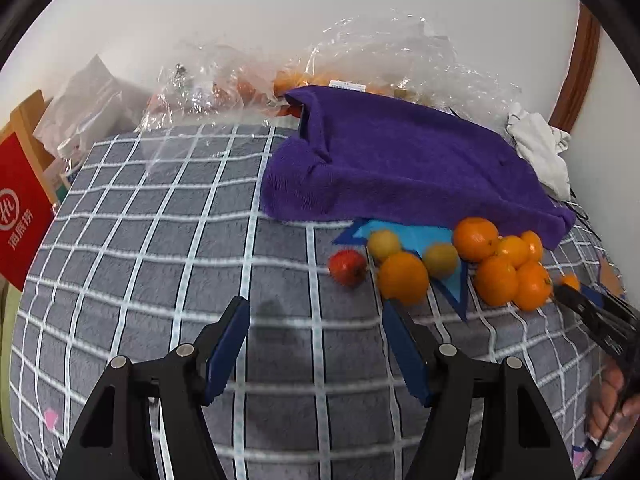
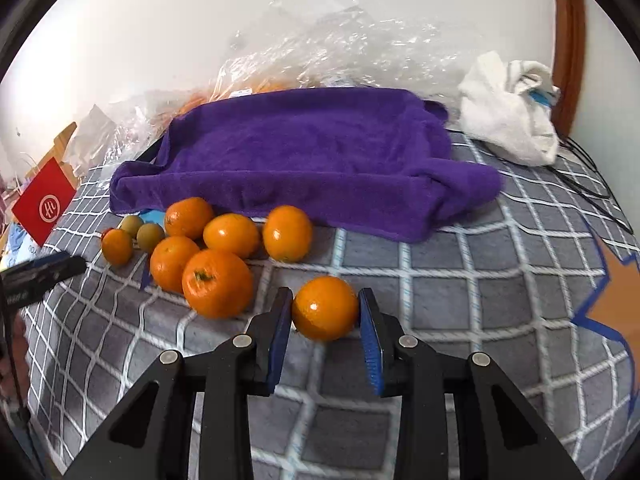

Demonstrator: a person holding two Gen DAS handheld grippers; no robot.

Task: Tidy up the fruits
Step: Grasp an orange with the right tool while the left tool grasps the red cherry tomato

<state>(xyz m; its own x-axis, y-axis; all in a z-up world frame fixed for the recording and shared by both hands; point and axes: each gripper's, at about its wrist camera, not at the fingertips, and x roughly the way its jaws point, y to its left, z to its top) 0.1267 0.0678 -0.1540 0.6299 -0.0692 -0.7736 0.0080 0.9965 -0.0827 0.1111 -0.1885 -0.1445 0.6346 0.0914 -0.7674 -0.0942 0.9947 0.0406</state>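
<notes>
Round glossy orange mandarin (image 2: 325, 307) — at 12 o'clock between right gripper (image 2: 325, 320) pads, both blue faces about touching it, on grey checked blanket (image 2: 460, 300); no long axis | left gripper (image 1: 316, 320) spread, empty; fruit cluster (image 1: 500, 264) at 2 o'clock — right nearer

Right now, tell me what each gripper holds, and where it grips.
The right gripper has an orange between its pads, one at each side of its middle; contact looks likely but uncertain. The left gripper is open and holds nothing.
</notes>
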